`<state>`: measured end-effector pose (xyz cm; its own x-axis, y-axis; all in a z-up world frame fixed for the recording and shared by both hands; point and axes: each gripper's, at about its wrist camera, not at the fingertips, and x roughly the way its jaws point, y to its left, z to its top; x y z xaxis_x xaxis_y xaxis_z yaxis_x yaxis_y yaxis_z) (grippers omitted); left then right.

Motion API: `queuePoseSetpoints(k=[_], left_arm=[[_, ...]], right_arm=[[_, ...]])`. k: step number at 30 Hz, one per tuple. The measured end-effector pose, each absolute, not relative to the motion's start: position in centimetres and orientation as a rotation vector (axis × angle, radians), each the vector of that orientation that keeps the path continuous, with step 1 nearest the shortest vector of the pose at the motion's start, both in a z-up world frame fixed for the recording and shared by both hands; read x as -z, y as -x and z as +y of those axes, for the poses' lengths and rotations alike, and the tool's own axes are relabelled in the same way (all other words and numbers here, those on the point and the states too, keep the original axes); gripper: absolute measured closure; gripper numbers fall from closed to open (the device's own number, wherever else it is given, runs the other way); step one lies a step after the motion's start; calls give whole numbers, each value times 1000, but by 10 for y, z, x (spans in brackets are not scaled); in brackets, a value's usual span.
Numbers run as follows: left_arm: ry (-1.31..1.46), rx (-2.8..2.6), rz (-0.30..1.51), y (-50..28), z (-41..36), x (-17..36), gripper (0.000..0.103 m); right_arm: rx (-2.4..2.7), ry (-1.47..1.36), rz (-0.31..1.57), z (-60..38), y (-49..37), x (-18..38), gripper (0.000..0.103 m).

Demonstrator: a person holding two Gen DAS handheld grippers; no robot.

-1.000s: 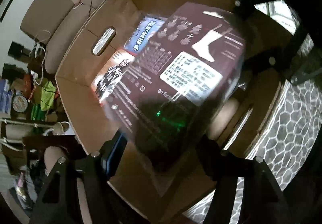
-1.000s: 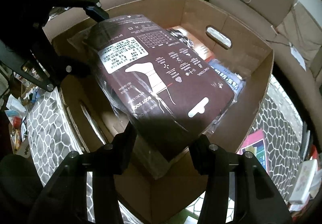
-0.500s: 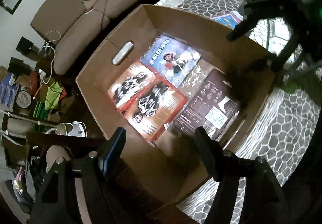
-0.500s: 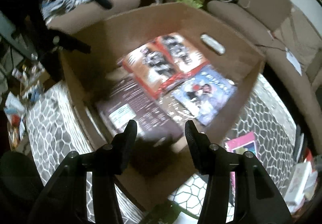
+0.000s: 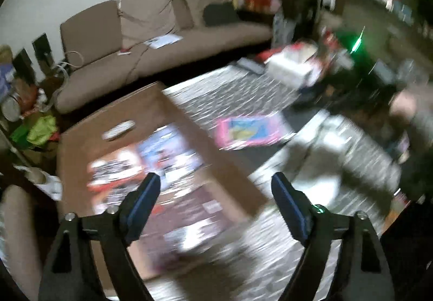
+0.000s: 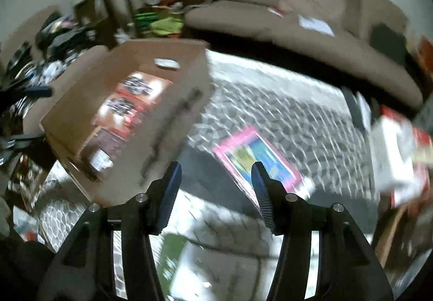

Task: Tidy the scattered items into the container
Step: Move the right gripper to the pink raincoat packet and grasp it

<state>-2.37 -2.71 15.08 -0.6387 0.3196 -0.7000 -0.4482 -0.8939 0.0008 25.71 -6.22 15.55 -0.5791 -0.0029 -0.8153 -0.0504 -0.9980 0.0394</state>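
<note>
Honeycomb-patterned grey table covering [image 6: 284, 111] fills the near ground. Our left gripper [image 5: 213, 187] has just been opening and stands wide with nothing between its jaws; our right gripper [image 6: 216, 174] gapes partway, also empty. Just beyond, centre frame, lies the pink-bordered flat packet [image 6: 257, 157], likely our next pick. At left the brown cardboard box [image 6: 189, 101] holds packets laid flat. Blur defeats all print.

One cardboard box [image 6: 173, 122] at left of the right wrist view holds four flat packets, blurred: two red [image 6: 130, 101], one blue [image 5: 165, 149], one dark [image 6: 108, 144]. One pink packet [image 6: 259, 157] lies on the patterned table [image 6: 297, 101]. One sofa [image 5: 162, 38].
</note>
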Motion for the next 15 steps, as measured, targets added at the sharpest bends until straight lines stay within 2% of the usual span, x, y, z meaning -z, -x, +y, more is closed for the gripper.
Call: queuePoseSetpoints(k=[2, 6, 10, 15], left_arm=[[983, -2492, 153, 20, 1, -146, 16], [982, -2506, 139, 22, 60, -124, 16], [996, -2540, 38, 30, 106, -90, 16], [1048, -2563, 136, 58, 142, -41, 16]], right_arm=[[-2705, 1434, 156, -43, -275, -141, 51], [-2614, 1401, 378, -7, -310, -112, 48], [-2559, 1340, 630, 24, -331, -82, 47], [-2498, 1255, 919, 60, -341, -44, 47]])
